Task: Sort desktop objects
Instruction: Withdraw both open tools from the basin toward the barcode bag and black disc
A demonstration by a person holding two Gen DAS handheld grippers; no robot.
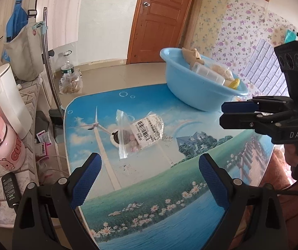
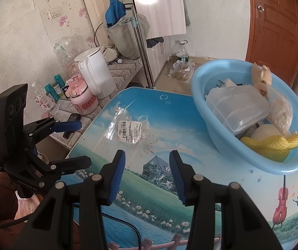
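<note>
One gripper (image 1: 224,113) reads "DAS".

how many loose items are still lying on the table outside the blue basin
1: a clear zip bag with a barcode label lies mid-table, left of the blue basin. Smaller things behind the basin could be hidden.

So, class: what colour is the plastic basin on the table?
Light blue. The basin shows best in the right wrist view.

A clear bag (image 1: 137,134) with a barcode label lay flat mid-table; the blue basin (image 1: 192,91), far right, held 1 clear box (image 2: 236,108).
</note>
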